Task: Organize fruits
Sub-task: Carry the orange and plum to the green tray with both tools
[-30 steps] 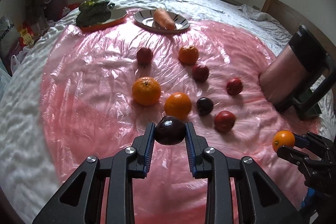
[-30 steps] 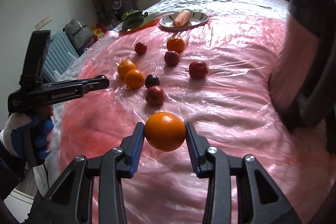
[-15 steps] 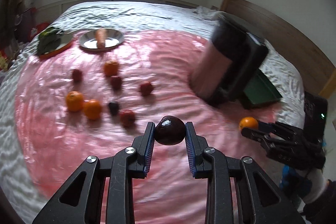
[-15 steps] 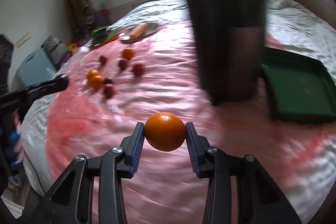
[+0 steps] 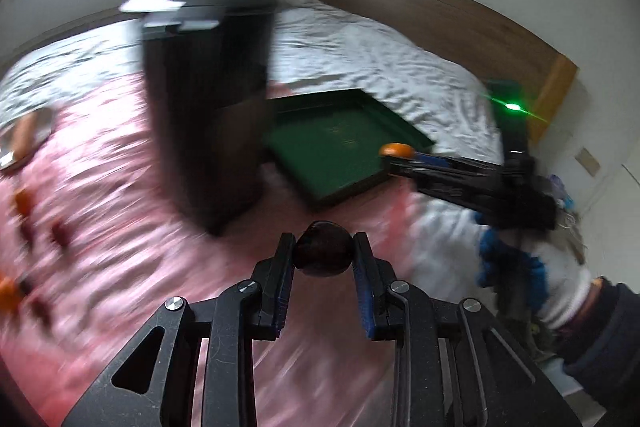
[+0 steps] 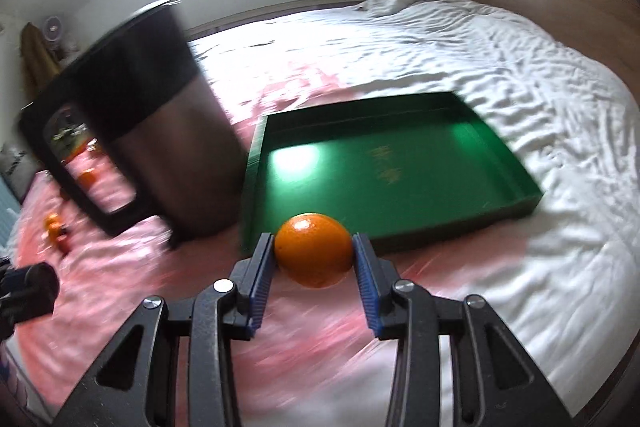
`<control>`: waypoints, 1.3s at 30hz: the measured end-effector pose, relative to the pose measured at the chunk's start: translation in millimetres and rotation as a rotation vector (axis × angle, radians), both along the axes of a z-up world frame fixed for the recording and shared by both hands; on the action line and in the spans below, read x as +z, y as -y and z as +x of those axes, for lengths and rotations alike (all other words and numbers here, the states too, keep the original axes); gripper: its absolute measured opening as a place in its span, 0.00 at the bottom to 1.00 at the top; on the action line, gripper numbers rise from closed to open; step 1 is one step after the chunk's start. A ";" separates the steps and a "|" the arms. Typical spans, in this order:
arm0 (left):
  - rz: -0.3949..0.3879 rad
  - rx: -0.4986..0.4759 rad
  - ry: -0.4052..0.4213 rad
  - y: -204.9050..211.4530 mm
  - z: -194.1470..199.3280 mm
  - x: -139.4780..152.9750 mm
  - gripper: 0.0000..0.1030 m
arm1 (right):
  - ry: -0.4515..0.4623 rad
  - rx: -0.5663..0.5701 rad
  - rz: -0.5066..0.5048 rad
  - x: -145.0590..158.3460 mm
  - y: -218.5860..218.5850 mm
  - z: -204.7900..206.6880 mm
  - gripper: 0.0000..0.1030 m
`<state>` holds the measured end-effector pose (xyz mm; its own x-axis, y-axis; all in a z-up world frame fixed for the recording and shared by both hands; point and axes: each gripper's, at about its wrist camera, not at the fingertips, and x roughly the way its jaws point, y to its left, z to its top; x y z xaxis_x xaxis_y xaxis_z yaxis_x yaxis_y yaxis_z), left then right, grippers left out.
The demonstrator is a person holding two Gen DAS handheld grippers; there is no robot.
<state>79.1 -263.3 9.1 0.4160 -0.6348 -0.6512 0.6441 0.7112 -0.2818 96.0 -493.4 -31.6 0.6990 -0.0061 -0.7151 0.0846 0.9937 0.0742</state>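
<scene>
While its floor shows bare, green tray [image 6: 384, 163] adjoins dark bin [image 6: 160, 131].

Tray [image 6: 384, 171] on the bed [image 6: 500, 59], bin [image 6: 160, 131] just left of it, fruits [image 5: 24, 219] lying farther left

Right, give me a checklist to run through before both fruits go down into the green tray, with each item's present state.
1. Left gripper shut on the dark plum: ok.
2. Right gripper shut on the orange: ok.
3. Green tray holds nothing that would block a drop: ok, its floor is bare.
4. Orange over the tray: cannot tell; from the right wrist it sits at the near rim.
5. Plum over the tray: not ok, pink sheet lies below it.
6. Dark bin clear of the path: ok, it stands beside the tray's left edge.
</scene>
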 end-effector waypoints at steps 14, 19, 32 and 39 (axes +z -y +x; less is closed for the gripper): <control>0.133 0.044 -0.053 152.5 116.8 -33.6 0.24 | -0.097 -0.091 -0.045 -35.9 90.5 125.4 0.62; 0.179 0.138 -0.088 174.8 158.2 -62.0 0.24 | -0.123 -0.119 -0.033 -43.0 110.3 157.7 0.62; 0.266 0.232 -0.210 183.4 205.5 -104.7 0.25 | -0.200 -0.125 -0.044 -54.3 121.2 186.6 0.63; 0.320 0.236 -0.158 185.0 198.7 -94.7 0.37 | -0.207 -0.123 -0.091 -48.4 116.7 188.6 0.96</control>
<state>277.8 -448.2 -85.6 0.4049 -0.2898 -0.8672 0.4201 0.9014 -0.1050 284.6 -610.1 -80.0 0.5277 -0.1534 -0.8355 0.2095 0.9767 -0.0470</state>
